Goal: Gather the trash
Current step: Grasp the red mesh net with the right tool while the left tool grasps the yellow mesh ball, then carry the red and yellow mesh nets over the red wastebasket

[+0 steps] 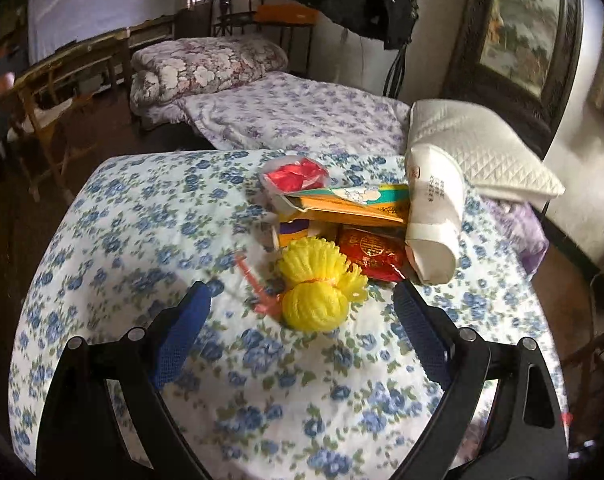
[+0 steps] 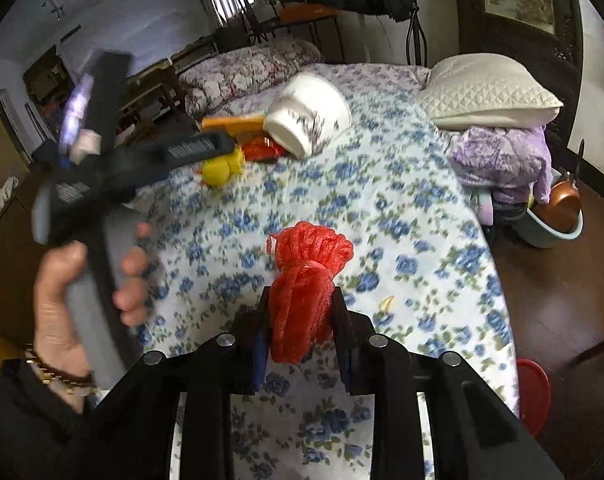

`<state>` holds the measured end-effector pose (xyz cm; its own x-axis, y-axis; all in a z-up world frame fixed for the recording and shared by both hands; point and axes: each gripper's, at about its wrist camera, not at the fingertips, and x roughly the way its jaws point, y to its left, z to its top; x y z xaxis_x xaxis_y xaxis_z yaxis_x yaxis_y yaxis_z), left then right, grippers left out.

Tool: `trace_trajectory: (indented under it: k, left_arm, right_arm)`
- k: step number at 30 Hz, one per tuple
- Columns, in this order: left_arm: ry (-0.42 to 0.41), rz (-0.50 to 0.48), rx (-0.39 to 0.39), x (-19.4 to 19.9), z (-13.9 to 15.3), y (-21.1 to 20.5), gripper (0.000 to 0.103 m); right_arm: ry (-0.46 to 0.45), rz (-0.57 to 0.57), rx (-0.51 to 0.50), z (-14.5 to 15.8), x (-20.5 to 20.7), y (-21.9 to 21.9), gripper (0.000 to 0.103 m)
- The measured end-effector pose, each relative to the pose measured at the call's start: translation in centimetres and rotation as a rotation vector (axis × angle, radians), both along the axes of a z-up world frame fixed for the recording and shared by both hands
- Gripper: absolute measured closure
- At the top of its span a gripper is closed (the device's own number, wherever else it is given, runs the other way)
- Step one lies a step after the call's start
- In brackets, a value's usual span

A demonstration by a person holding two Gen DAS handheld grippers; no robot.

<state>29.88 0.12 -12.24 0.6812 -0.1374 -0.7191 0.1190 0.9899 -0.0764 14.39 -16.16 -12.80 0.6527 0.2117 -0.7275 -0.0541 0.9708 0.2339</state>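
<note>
Right wrist view showed my right gripper [image 2: 302, 312] clamped on the red foam net [image 2: 305, 280] above the floral bedspread [image 2: 401, 208]. My left gripper [image 1: 302, 304] gaped wide, empty, near the yellow foam net [image 1: 313, 284].

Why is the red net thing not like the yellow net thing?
The red foam net is pinched between the right gripper's jaws; the yellow foam net lies loose on the flowered bedspread, ahead of the open left gripper. The red one is one bunched bundle; the yellow one shows two round puffs. Both are ribbed foam netting.
</note>
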Motion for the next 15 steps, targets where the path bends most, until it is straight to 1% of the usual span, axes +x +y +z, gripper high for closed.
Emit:
trace_trajectory:
  k: [1,2,3,4,5,7,9,10,13,15]
  left_arm:
    - [0.003,0.002,0.013,0.4,-0.3,-0.2,0.015]
    - [0.008,0.006,0.014,0.7,-0.6,-0.1,0.019]
    - [0.022,0.007,0.003,1.1,-1.0,0.0,0.037]
    - [0.044,0.004,-0.009,1.5,-1.3,0.1,0.062]
    - [0.067,0.004,-0.025,1.8,-1.6,0.4,0.069]
    - [0.069,0.024,-0.066,1.9,-1.6,1.3,0.070]
    - [0.043,0.053,-0.075,1.4,-0.9,2.2,0.071]
    - [0.033,0.065,-0.092,0.9,-0.4,2.8,0.071]
    - [0.021,0.077,-0.175,-1.3,1.0,4.6,0.071]
    - [0.013,0.075,-0.207,-3.4,2.0,5.2,0.071]
  right_arm:
    - [-0.009,0.002,-0.001,0.4,-0.1,0.0,0.075]
    - [-0.012,0.006,-0.003,0.6,-0.1,0.0,0.074]
    - [-0.007,0.017,-0.005,0.8,-0.1,0.0,0.074]
    - [-0.008,0.018,-0.005,0.8,0.0,0.0,0.074]
    - [-0.010,0.017,-0.005,1.0,0.0,0.0,0.074]
    - [-0.011,0.015,-0.003,1.2,-0.1,0.0,0.074]
    - [-0.019,0.011,0.001,1.6,-0.6,-0.1,0.074]
    - [-0.025,0.011,-0.001,1.8,-0.9,-0.1,0.074]
    - [-0.041,0.010,0.004,2.5,-1.9,-0.1,0.074]
    - [-0.047,0.011,0.012,2.9,-2.5,-0.1,0.074]
